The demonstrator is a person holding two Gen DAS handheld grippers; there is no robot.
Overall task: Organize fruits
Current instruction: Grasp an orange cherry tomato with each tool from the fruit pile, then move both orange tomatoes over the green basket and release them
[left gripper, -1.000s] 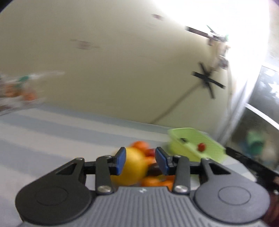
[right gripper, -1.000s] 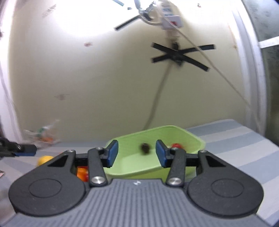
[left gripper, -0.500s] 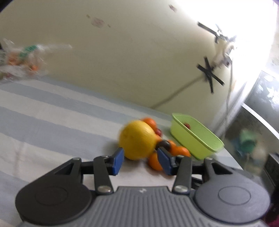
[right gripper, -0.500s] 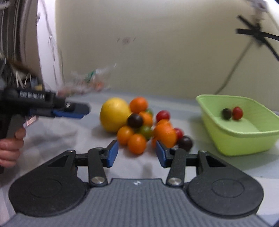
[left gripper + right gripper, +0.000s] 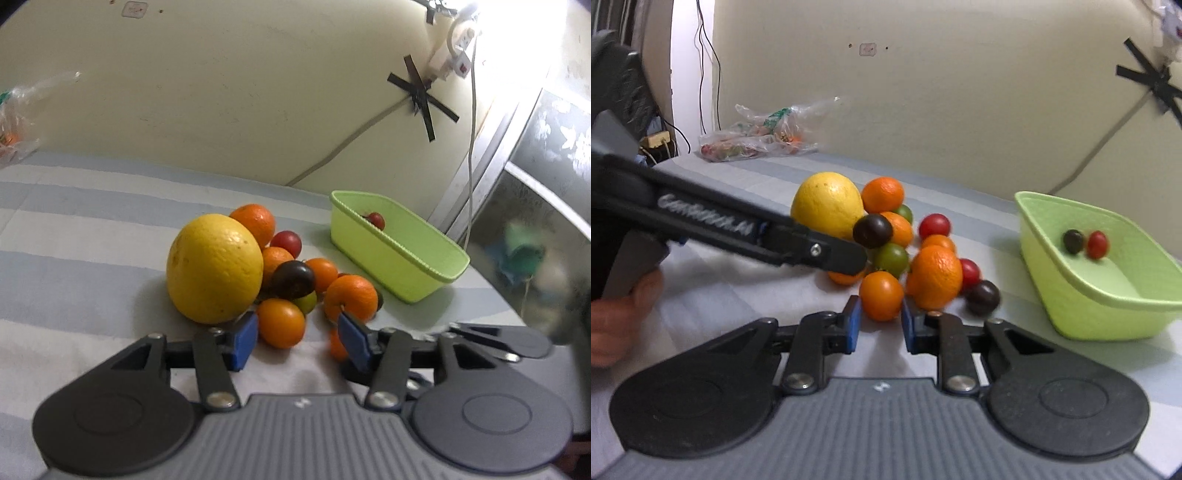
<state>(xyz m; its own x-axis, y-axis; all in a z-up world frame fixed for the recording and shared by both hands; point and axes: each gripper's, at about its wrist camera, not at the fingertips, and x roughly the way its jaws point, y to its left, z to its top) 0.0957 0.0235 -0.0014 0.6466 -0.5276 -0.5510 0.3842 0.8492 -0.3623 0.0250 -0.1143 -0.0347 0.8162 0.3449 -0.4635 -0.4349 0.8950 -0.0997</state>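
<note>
A pile of fruit lies on the striped cloth: a large yellow citrus (image 5: 214, 267) (image 5: 829, 205), oranges, and small orange, red, green and dark tomatoes. My left gripper (image 5: 299, 341) is low in front of the pile with its jaws opening. A small orange fruit (image 5: 281, 323) sits between the pads, with a gap on its right side. My right gripper (image 5: 880, 328) is shut on another small orange fruit (image 5: 881, 295) at the near edge of the pile. The green basket (image 5: 399, 258) (image 5: 1082, 314) stands to the right and holds a dark and a red tomato.
A clear plastic bag (image 5: 757, 133) with produce lies at the back left by the wall. A person's hand (image 5: 617, 314) holds the left gripper's handle. A taped cable (image 5: 351, 144) runs down the wall behind the basket. Bare cloth lies left of the pile.
My right gripper swung from the basket over to the pile and closed on a small orange fruit. My left gripper came down closer to the pile and its jaws widened.
</note>
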